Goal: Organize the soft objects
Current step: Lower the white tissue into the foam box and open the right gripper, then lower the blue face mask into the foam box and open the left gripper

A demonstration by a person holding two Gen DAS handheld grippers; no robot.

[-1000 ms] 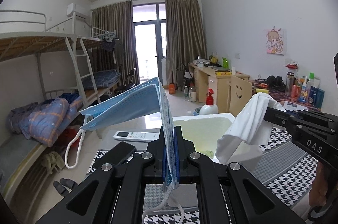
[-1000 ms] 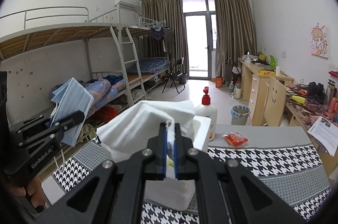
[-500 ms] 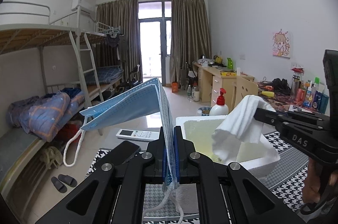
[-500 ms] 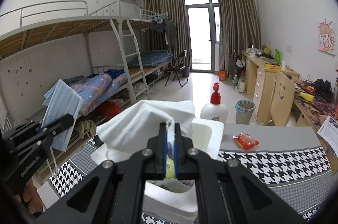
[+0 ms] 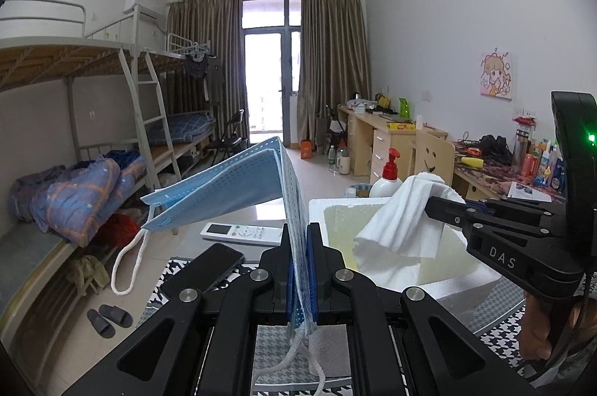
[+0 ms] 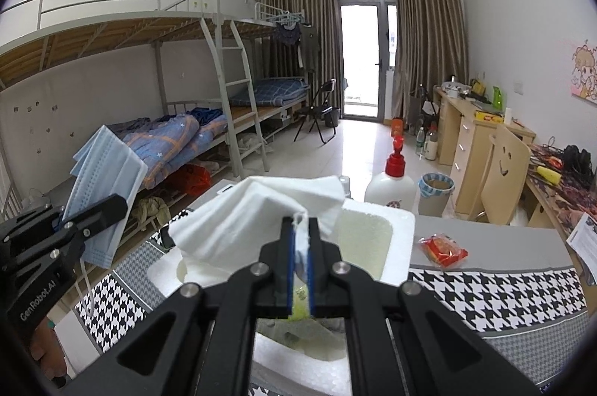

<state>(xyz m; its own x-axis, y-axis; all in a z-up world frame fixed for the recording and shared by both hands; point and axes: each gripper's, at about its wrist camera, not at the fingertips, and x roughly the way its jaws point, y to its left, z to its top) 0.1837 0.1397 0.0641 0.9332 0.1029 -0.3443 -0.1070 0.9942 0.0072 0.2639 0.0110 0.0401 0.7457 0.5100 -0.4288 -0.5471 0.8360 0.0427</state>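
Observation:
My left gripper (image 5: pixel 298 231) is shut on a light blue face mask (image 5: pixel 224 190) that fans out up and to the left, its white ear loop hanging down. The same mask (image 6: pixel 106 194) shows at the left of the right wrist view, held by the left gripper (image 6: pixel 119 203). My right gripper (image 6: pixel 300 228) is shut on a white folded cloth (image 6: pixel 257 213), held over the open white foam box (image 6: pixel 399 220). In the left wrist view the cloth (image 5: pixel 406 220) hangs from the right gripper (image 5: pixel 429 203) above the box (image 5: pixel 459 269).
A pump bottle (image 6: pixel 391 187) stands behind the box, a red snack packet (image 6: pixel 442 248) lies right of it on the houndstooth cloth. A white remote (image 5: pixel 242 233) and a dark phone (image 5: pixel 205 269) lie left of the box. Bunk beds line the left, desks the right.
Both grippers have shifted so the foam box lies closer and more beneath the white cloth. Both grips are unchanged.

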